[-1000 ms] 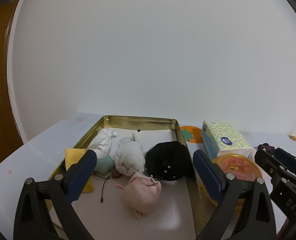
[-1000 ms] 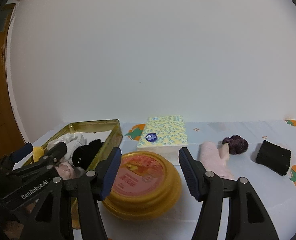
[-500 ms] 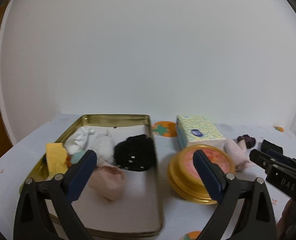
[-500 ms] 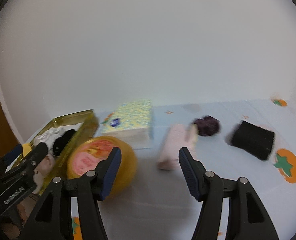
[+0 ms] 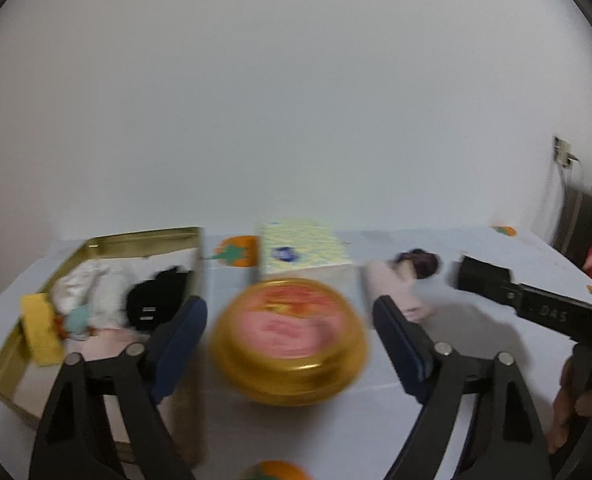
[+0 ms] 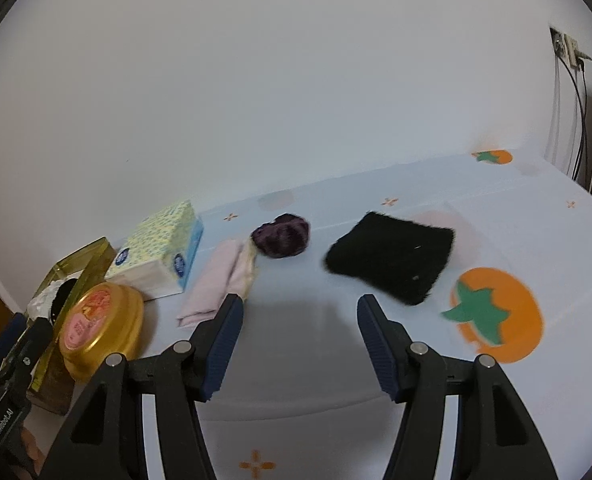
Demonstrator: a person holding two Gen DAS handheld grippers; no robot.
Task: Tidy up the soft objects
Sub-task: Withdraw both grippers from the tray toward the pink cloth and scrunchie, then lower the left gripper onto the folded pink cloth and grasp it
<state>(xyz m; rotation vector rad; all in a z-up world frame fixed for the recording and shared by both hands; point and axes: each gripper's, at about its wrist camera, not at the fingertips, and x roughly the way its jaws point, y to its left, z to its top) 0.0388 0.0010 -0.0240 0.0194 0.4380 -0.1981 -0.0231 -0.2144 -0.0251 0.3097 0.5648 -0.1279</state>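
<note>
Two empty grippers: left gripper [image 5: 290,338] just narrowing yet still apart, right gripper [image 6: 299,338] half-spread above tablecloth [image 6: 308,360]

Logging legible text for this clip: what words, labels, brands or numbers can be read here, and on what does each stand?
"GenRobot.AI": on the left gripper body, seen at the lower left of the right wrist view.
"DAS": on the right gripper body, seen at the right of the left wrist view.
Round gold tin: pink lid label, too blurred to read.
Tissue box: blue round logos, too small to read.
</note>
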